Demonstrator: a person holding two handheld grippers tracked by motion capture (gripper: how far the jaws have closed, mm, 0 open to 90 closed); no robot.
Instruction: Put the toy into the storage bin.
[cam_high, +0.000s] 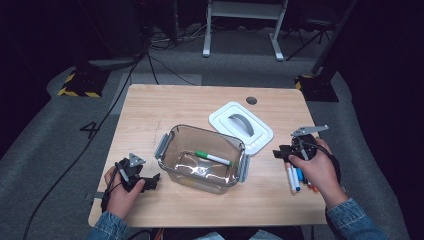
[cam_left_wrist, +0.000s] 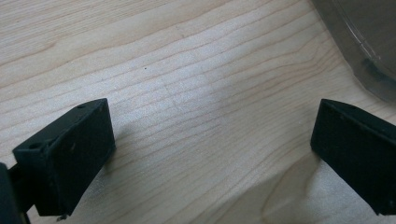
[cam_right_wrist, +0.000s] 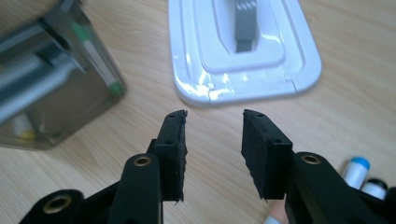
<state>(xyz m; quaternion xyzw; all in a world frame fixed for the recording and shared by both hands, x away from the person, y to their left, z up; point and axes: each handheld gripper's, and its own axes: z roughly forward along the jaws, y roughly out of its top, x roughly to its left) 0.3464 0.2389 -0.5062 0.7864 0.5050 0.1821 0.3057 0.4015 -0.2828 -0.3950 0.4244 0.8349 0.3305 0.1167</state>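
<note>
Both my tools empty over the desk, markers lying at the right.

On the left, my left tool (cam_high: 150, 181) rests low on the desk (cam_high: 150, 107), its jaws wide apart with bare wood between them, just beside the near left corner of the clear box (cam_high: 202, 159); in that box, at the middle, a green marker (cam_high: 213, 158) lies on the bottom; behind it to the right the white lid (cam_high: 241, 126) lies flat on the desk, handle up; further right my right tool (cam_high: 280, 152) points toward the box with its jaws partly apart and nothing between them; just under that hand a small bunch of markers (cam_high: 296, 178) lies on the desk, blue and orange among them.
</note>
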